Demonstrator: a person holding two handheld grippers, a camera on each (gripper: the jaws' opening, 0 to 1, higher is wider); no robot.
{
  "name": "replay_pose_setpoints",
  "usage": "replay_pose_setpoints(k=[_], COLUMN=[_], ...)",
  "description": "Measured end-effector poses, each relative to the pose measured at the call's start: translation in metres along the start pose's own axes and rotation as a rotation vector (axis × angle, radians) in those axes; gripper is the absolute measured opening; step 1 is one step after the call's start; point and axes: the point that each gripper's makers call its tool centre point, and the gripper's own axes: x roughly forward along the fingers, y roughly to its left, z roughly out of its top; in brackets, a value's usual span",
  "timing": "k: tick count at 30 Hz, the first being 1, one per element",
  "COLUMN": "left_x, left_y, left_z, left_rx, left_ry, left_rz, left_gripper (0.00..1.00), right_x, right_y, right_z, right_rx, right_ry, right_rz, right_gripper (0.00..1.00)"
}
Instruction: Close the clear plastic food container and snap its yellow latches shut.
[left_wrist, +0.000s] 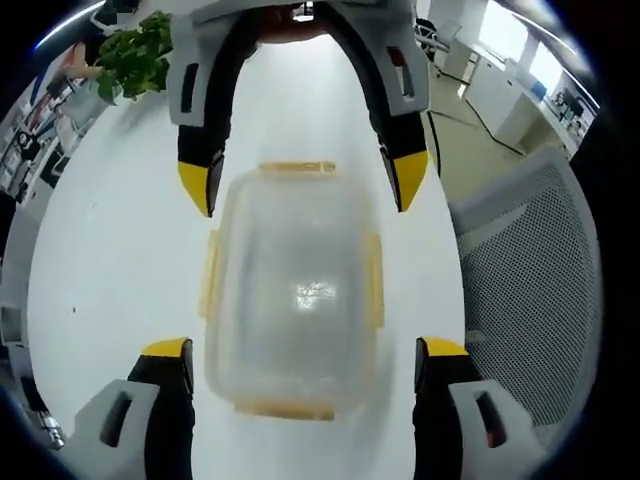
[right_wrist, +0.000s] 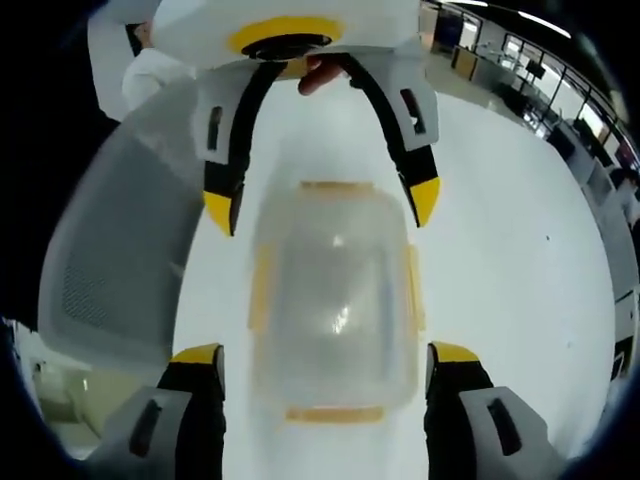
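Container (left_wrist: 295, 300) between wide-spread claws (left_wrist: 305, 345)

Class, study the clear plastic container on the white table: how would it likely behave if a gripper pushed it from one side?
The container looks empty, so it is probably light. On the smooth white table it would likely slide, not tip, being low and wide. Its thin clear walls may flex under a squeeze, and the yellow latches probably swing loosely.

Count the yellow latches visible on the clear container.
4: on the container, one latch per side in the left gripper view: far, near, left, right.
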Motion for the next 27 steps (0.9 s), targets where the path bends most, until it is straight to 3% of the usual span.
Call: replay_pose_setpoints(k=[27], left_x=[0.015], left_y=[0.002], left_z=[-0.008], left_rx=[0.021], left_ry=[0.040], left_rz=[0.012], left_gripper=[0.87], right_x=[0.014], right_y=[-0.003], right_z=[-0.007], right_rx=[-0.017], right_ry=[0.038], right_rz=[-0.008], right_gripper=[0.80])
